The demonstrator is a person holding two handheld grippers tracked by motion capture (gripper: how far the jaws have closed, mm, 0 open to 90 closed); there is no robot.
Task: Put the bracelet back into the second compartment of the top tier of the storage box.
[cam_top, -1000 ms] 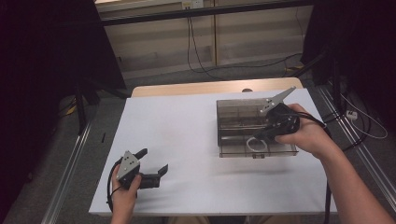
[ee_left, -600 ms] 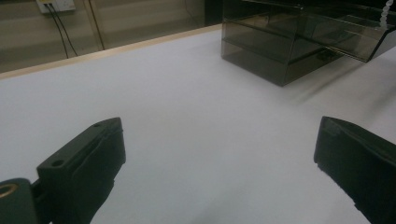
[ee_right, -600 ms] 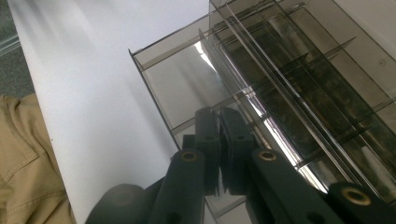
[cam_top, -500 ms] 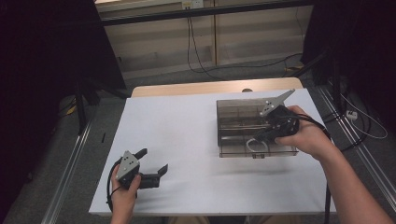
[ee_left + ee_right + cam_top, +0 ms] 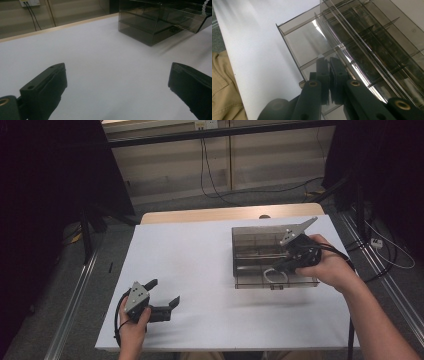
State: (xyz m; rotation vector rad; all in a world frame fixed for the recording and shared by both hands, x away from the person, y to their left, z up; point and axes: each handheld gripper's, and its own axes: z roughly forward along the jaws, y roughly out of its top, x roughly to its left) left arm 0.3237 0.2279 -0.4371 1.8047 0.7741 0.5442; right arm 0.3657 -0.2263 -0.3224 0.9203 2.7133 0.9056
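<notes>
- Left gripper (image 5: pixel 162 292) first: you rest it on the white table (image 5: pixel 200 265) at about 7 o'clock, jaws spread wide, nothing between them.
- Smoky clear organizer box (image 5: pixel 255 245) sits at 3 o'clock, a white ring (image 5: pixel 272 276) at its near edge.
- Your right gripper (image 5: pixel 280 265) hangs over that near edge, jaws pressed together; whether they pinch anything, you cannot tell.

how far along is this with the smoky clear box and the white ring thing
Early to middle. Done: the smoky compartment box sits on the white table, and a white ring lies at its near edge. In hand: the right tongs, jaws shut, are at that near edge by the ring; whether they pinch the ring or the box I cannot tell. Left: the left tongs rest open, away from the box.
</notes>
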